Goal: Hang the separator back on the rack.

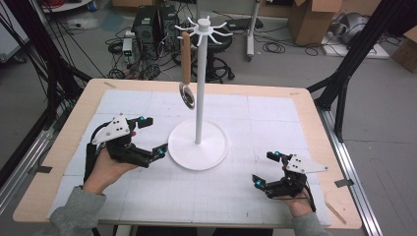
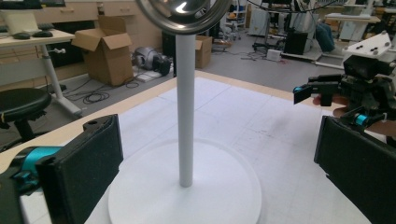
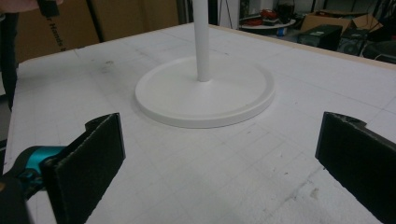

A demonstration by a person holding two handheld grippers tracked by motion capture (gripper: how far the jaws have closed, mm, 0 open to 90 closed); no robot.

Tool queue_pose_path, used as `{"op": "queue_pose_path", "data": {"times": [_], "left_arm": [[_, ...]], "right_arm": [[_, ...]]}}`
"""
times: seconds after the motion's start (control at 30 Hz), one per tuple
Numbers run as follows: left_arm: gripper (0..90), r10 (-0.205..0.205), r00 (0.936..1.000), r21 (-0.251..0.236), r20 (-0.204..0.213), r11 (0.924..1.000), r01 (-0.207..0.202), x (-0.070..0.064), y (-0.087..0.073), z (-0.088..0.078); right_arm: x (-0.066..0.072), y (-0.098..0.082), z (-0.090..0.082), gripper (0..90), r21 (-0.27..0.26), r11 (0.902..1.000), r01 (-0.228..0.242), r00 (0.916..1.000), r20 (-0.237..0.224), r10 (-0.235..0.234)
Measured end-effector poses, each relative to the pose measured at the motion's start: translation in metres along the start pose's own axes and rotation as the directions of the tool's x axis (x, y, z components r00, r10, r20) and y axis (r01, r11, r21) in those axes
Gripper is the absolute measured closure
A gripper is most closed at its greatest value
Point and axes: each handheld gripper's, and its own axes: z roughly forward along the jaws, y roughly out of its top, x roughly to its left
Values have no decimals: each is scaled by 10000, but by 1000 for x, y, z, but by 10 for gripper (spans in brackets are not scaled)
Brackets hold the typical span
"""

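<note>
A white stand (image 1: 198, 98) with a ring of hooks on top rises from a round base (image 1: 214, 147) at the table's middle. A metal spoon (image 1: 186, 66) with a wooden handle hangs from one hook on the left side, bowl down. My left gripper (image 1: 153, 136) rests low just left of the base, open, with nothing between its jaws. The left gripper view has the pole (image 2: 185, 116) straight ahead and the spoon bowl (image 2: 183, 14) above it. My right gripper (image 1: 265, 168) stands open at the front right, apart from the base (image 3: 233, 93), and holds nothing.
The white gridded mat (image 1: 255, 118) covers the wooden table (image 1: 314, 123). Black frame posts (image 1: 344, 73) stand at the right, with cables and computer boxes (image 1: 147, 29) on the floor behind. Cardboard boxes (image 1: 310, 19) sit at the back right.
</note>
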Motion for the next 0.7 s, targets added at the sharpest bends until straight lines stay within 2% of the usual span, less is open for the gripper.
{"op": "queue_pose_path", "data": {"times": [0.1,0.13,0.27,0.37,0.47,0.53,0.6,0.7], "left_arm": [[17,1,10000,242,-10,9997,-1,-1,-5,-3],[17,116,9999,179,-51,9998,-115,-1,-6,-4],[17,77,9999,166,-120,9998,-75,-1,-15,-10],[17,-89,9995,283,-316,9996,98,3,-25,-14],[17,-554,9973,277,-487,9980,568,5,-39,-20],[17,-522,9970,393,-579,9977,545,6,-48,-24],[17,-648,9953,559,-720,9961,688,7,-55,-27],[17,-642,9937,581,-917,9959,697,9,-61,-30]], "right_arm": [[-2,0,-1,5,-81,10000,2,10000,89,-2],[-2,0,-2,5,-88,9999,-52,9999,102,53],[-2,0,-2,5,-105,9999,-43,9999,111,44],[-3,1,-3,5,-147,9999,-71,9998,160,73],[-3,1,-4,5,-189,9998,-22,9997,247,27],[-3,1,-5,5,-235,9997,-26,9996,276,33],[-3,2,-6,5,-278,9996,-38,9995,297,47],[-4,1,-7,5,-322,9995,-65,9994,332,76]]}}
